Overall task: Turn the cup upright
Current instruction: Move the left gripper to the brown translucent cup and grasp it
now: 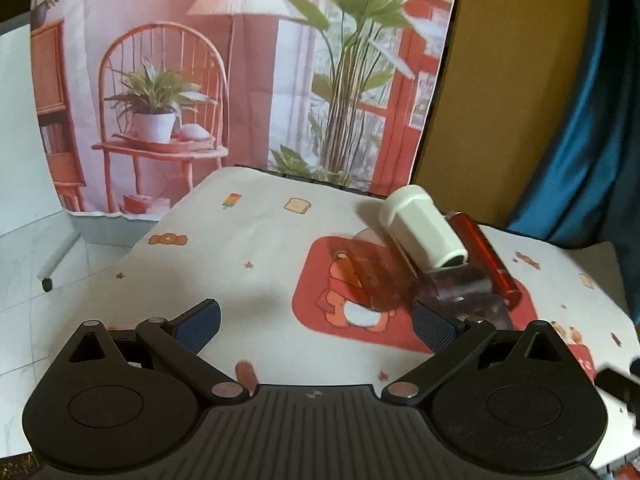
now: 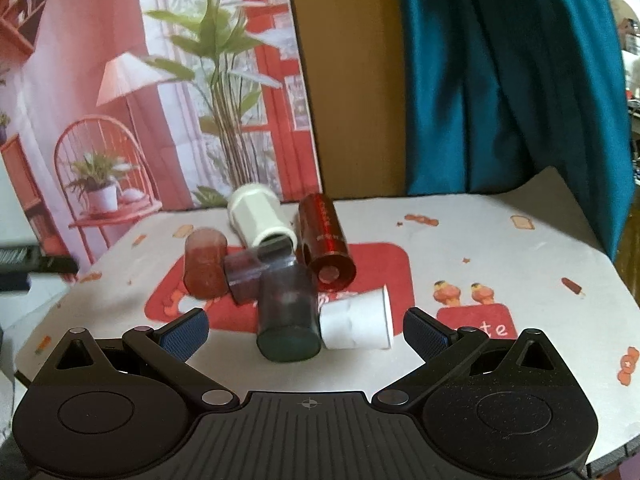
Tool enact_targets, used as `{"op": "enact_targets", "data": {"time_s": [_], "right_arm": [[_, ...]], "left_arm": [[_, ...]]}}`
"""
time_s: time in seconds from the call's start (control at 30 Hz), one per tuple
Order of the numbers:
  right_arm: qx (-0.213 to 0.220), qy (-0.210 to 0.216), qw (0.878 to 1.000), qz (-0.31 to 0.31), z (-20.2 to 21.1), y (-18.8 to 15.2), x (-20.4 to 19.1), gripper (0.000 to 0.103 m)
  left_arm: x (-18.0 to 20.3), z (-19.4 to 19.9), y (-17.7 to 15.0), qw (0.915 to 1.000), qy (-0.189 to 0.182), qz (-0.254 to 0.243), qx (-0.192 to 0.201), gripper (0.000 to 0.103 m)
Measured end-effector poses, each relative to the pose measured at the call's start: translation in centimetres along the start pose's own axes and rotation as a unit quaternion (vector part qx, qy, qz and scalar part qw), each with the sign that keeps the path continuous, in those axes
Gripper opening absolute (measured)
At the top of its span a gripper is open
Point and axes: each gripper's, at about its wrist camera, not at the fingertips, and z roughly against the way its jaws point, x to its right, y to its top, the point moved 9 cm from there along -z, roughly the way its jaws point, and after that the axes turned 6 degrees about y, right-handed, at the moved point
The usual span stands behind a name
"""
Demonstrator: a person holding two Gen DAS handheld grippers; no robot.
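Several cups lie in a pile on the red mat (image 2: 384,264). In the right wrist view: a white cup (image 2: 260,220) and a shiny red cup (image 2: 326,236) lie on their sides at the back, a translucent orange cup (image 2: 204,266) stands mouth down at left, a small purple cup (image 2: 246,276) and a dark translucent cup (image 2: 286,320) lie in the middle, and a white paper cup (image 2: 356,322) lies on its side in front. My right gripper (image 2: 306,330) is open, just short of the dark cup and the paper cup. My left gripper (image 1: 316,322) is open and empty, left of the pile; the white cup (image 1: 424,228) lies beyond it.
The table wears a white cloth (image 2: 500,248) with cartoon prints. A printed backdrop (image 1: 240,80) stands behind it, a teal curtain (image 2: 512,80) at the right. The left gripper's edge (image 2: 36,266) shows at the left of the right wrist view.
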Motion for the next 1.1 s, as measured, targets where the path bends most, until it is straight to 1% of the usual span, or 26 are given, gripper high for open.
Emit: {"op": "enact_targets", "data": {"time_s": [0.13,0.33,0.43,0.5,0.53,0.57,0.6,0.67,0.7,0.8,1.0,1.03,1.07,1.1], "right_arm": [[-0.023,-0.016,0.999,0.024,-1.1,-1.2,0.1,0.103],[-0.041,-0.016,0.999,0.015,-2.2,-2.0,0.8,0.103],[-0.050,-0.021,0.998,0.009,-2.6,-2.3,1.4,0.103],[-0.058,-0.024,0.998,0.004,-3.0,-2.5,1.7,0.103],[-0.061,-0.025,0.998,0.003,-3.1,-2.6,1.9,0.103],[-0.063,-0.025,0.998,0.002,-3.3,-2.6,2.0,0.103],[-0.064,-0.025,0.998,0.001,-3.4,-2.6,2.1,0.103],[-0.068,-0.026,0.997,0.000,-3.8,-2.6,2.4,0.103],[-0.072,-0.027,0.997,-0.002,-4.0,-2.6,2.6,0.103],[-0.081,-0.029,0.996,-0.003,-4.7,-2.8,2.9,0.103],[-0.088,-0.032,0.996,-0.008,-5.4,-2.7,3.3,0.103],[-0.090,-0.034,0.995,-0.010,-5.5,-2.7,3.4,0.103],[-0.091,-0.035,0.995,-0.012,-5.6,-2.8,3.5,0.103],[-0.092,-0.036,0.995,-0.014,-5.6,-2.8,3.6,0.103]], "left_arm": [[0.9,-3.0,1.9,0.9999,0.000,-0.002,-0.011,0.102],[3.0,-7.8,4.8,0.9999,0.007,0.001,-0.015,0.102],[4.5,-10.4,5.6,0.9997,0.009,-0.007,-0.021,0.102],[5.6,-12.3,5.6,0.9993,0.004,-0.014,-0.034,0.101],[5.9,-13.0,5.5,0.9991,0.006,-0.015,-0.040,0.098],[6.3,-13.8,5.3,0.9986,0.005,-0.014,-0.052,0.096],[6.5,-14.7,5.1,0.9978,0.003,-0.006,-0.066,0.093],[6.8,-15.8,4.8,0.9962,-0.005,0.012,-0.086,0.093],[7.0,-16.4,4.7,0.9958,-0.010,0.016,-0.090,0.092],[7.7,-17.8,4.5,0.9955,-0.005,0.005,-0.094,0.093],[8.2,-20.1,3.5,0.9930,0.006,0.001,-0.118,0.092],[8.2,-20.2,3.4,0.9929,0.007,-0.003,-0.119,0.088],[8.3,-20.3,3.4,0.9934,-0.001,-0.007,-0.114,0.086],[8.4,-20.2,3.4,0.9938,-0.010,-0.007,-0.110,0.077]]}}
